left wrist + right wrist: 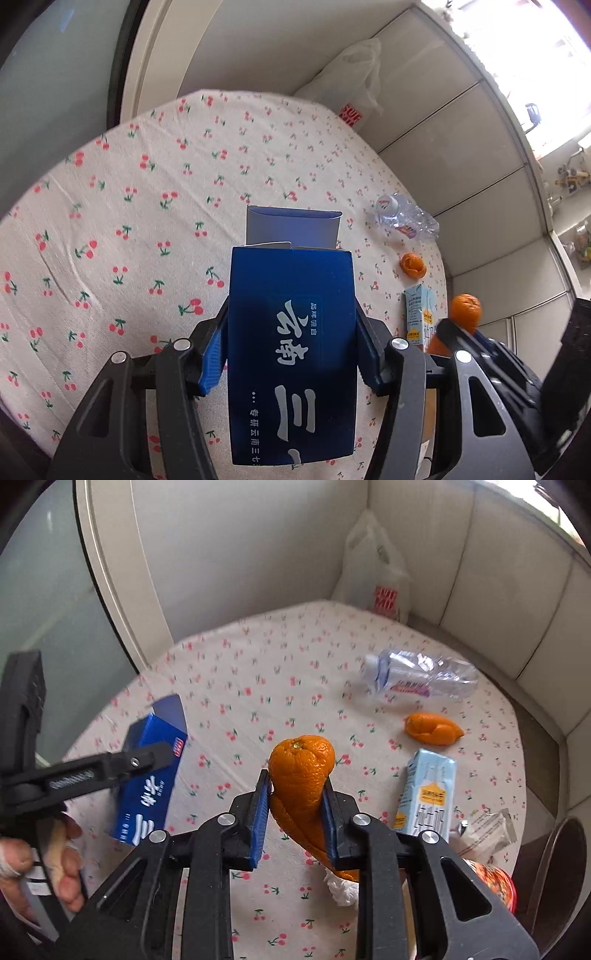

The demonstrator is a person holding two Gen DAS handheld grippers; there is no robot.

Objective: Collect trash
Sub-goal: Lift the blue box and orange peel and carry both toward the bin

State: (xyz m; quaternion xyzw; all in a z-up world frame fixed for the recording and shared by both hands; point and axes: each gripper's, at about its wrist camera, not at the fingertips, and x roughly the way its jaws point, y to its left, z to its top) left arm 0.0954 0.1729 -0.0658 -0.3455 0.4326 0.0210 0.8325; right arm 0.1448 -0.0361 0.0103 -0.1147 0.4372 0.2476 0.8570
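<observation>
Blue cardboard fills your left claw (pixel 291 354): it grips the box (pixel 291 350), top flap open, above the cherry-print counter (pixel 147 206). Your right claw (pixel 295 812) pinches an orange peel (pixel 301 775), lifted clear. Both pickups look done, so next carry them to the white bag (pixel 376 572) at the far corner (its mouth isn't visible). A crushed bottle (pixel 421 677), second peel (pixel 432 728) and carton (pixel 428 794) lie at right.

Bright daylight from upper right, blown-out glare, fisheye-warped edges.
</observation>
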